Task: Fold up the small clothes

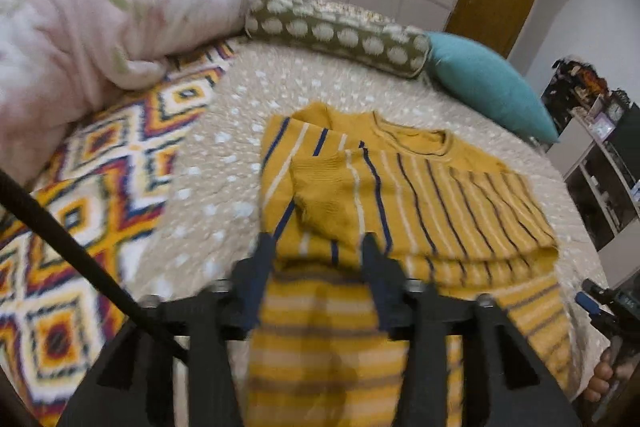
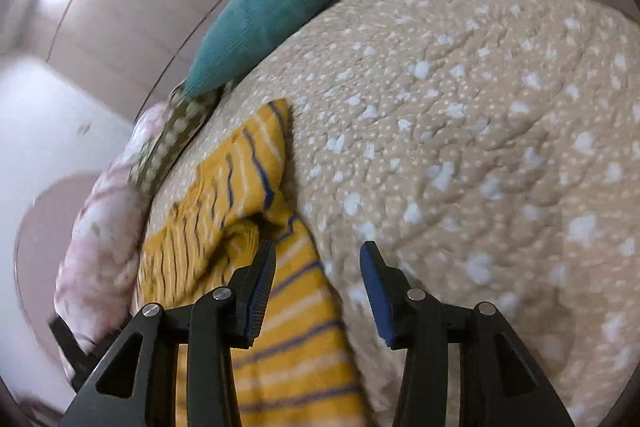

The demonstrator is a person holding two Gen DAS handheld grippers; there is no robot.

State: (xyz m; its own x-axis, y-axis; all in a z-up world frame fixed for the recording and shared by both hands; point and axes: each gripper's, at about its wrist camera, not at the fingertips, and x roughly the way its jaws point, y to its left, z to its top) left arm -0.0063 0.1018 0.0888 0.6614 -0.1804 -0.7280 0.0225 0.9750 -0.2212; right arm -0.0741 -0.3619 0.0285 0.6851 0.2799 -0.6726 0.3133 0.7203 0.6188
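A mustard striped sweater (image 1: 400, 195) lies partly folded on the dotted beige quilt (image 2: 480, 107), just ahead of the left gripper (image 1: 318, 247), jaws parted, empty; the right gripper (image 2: 318, 259) gapes beside its sleeve.

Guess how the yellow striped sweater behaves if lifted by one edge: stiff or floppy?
Probably floppy: the sweater already lies in soft folds, its sleeve bunched. Likely light, a thin knit. It may drag on the textured bedspread rather than slide.
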